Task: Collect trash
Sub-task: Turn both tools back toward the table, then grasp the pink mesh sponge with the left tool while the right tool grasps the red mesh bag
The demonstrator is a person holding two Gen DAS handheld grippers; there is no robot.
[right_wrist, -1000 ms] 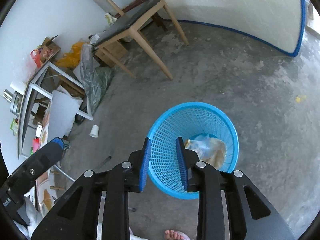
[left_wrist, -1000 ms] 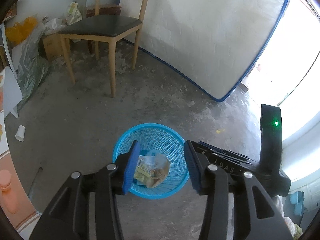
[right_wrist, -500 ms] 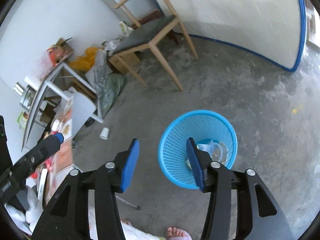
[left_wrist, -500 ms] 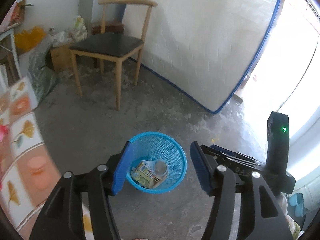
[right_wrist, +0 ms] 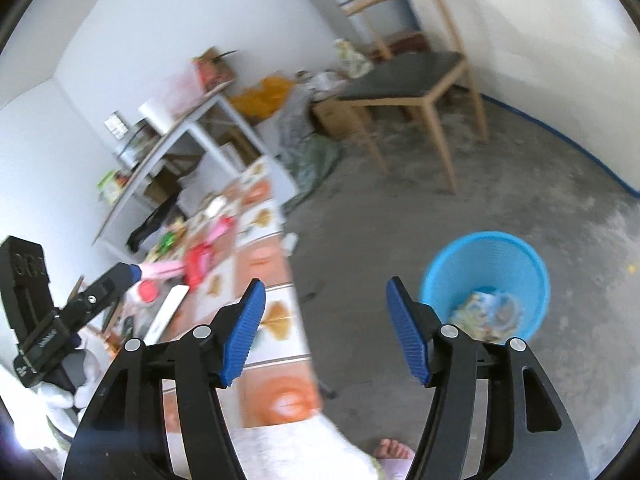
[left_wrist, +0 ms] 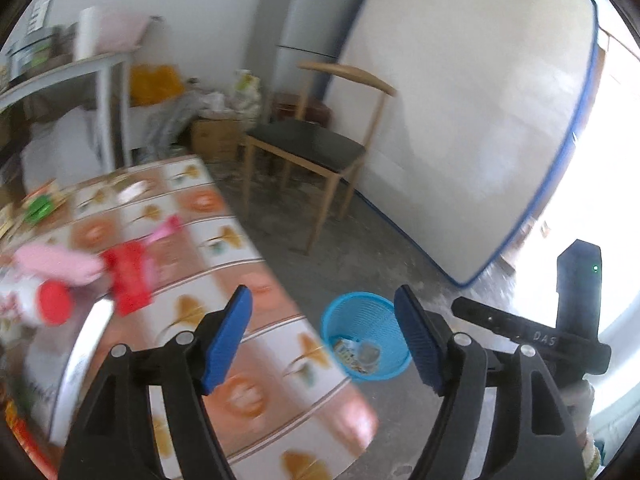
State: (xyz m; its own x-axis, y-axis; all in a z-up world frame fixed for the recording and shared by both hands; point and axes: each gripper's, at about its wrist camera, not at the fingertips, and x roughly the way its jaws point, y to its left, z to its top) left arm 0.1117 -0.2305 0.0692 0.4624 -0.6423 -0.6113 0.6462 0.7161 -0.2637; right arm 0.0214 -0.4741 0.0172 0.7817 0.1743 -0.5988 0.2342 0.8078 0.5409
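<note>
Trash (left_wrist: 357, 354) lies at the bottom of a blue basket (left_wrist: 362, 322) on the concrete floor (left_wrist: 360, 248), seen from the left wrist camera between the blue pads of the left gripper (left_wrist: 324, 338). That gripper tilts downward over the corner of a table (left_wrist: 256, 344) covered in a leaf-and-orange patterned cloth; its jaws are opening, spread wide, with nothing between them. The basket sits beyond and below the fingertips, closer to the right pad. Left of the gripper, blurred on the cloth, are a red packet (left_wrist: 128, 276), a pink item (left_wrist: 60, 264) and a red-capped bottle (left_wrist: 36, 304). Ahead stand a wooden chair (left_wrist: 312, 148) with a dark seat and a white mattress (left_wrist: 472, 120) leaning on the wall. The right gripper's black body (left_wrist: 576, 312) shows at the right edge.

From the right wrist camera, the right gripper (right_wrist: 324, 330) also points downward, rolled so that the room looks tilted. Its jaws are opening and hold nothing; only floor and the table's edge (right_wrist: 276, 344) show between the pads. The basket (right_wrist: 484, 264) stands on the floor just beyond the right pad, with crumpled wrappers (right_wrist: 486, 312) inside. The left gripper (right_wrist: 116, 276) reaches in from the left edge, over the cluttered cloth. A white shelf (right_wrist: 192, 128) of odds and ends stands far left, the chair (right_wrist: 404, 84) ahead. A bare foot (right_wrist: 390, 450) shows on the floor at the bottom, under the gripper.
</note>
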